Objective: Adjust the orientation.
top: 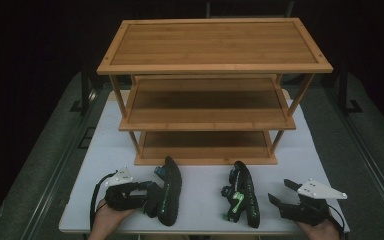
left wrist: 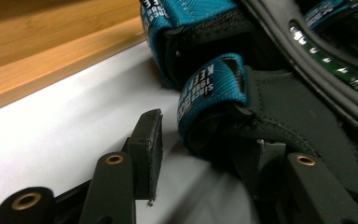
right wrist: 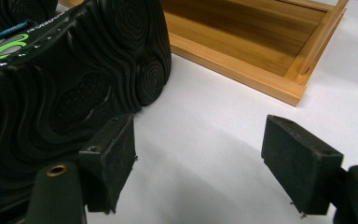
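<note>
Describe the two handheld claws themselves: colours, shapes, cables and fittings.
Both are black two-jaw tools. The left claw trails a looping black cable and carries a small pale three-cornered plate; the right claw bears a larger one. In the gripper views the jaws end in blocky dark pads on black link arms with brass-coloured rivets. No sleeves show at the hands.

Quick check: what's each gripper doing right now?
Left gripper: open, jaws around the heel of the left black sandal with teal straps.
Right gripper: open, empty, beside the right black sandal.

Dim surround, bright tabletop (top: 200, 180), close-up blur in gripper views.
</note>
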A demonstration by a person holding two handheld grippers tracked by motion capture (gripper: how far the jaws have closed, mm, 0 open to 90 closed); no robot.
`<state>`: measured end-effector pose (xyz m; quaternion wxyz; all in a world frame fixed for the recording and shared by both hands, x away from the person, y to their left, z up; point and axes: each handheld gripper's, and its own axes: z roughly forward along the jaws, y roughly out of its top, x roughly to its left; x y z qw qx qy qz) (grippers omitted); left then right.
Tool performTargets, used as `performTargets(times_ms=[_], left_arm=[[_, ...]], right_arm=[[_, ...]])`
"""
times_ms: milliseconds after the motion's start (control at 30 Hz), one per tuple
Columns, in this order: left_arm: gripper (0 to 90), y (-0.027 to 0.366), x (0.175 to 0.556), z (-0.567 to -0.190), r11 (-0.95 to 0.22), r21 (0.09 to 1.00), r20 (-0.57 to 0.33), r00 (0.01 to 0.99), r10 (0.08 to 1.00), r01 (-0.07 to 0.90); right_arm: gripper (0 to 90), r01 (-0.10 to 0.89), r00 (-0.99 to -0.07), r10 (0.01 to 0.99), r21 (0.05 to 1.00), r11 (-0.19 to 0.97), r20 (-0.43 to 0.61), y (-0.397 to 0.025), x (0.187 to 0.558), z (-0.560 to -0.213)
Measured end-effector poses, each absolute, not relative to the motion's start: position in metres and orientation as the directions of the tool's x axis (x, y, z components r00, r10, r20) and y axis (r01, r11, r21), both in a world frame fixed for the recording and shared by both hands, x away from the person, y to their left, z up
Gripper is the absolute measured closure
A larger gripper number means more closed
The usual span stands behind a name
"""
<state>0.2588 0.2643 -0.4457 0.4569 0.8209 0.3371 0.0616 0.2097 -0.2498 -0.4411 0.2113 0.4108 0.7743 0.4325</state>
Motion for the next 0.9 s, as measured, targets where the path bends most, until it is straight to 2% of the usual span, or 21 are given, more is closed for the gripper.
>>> performTargets(times_ms=[633,900], left_arm=[[56.9,0.248,0.259,-0.427,-0.335,0.826,-0.217,0.803,0.555,0.454],[54.5,0.241,0.268,-0.424,-0.303,0.82,-0.295,0.813,0.502,0.485]], right_arm=[[25.3,0.447,-0.57,0.821,0.848,0.284,0.025,-0.247,0.21,-0.439],[25.4,0.446,-0.569,0.822,0.849,0.283,0.026,-0.248,0.209,-0.439]])
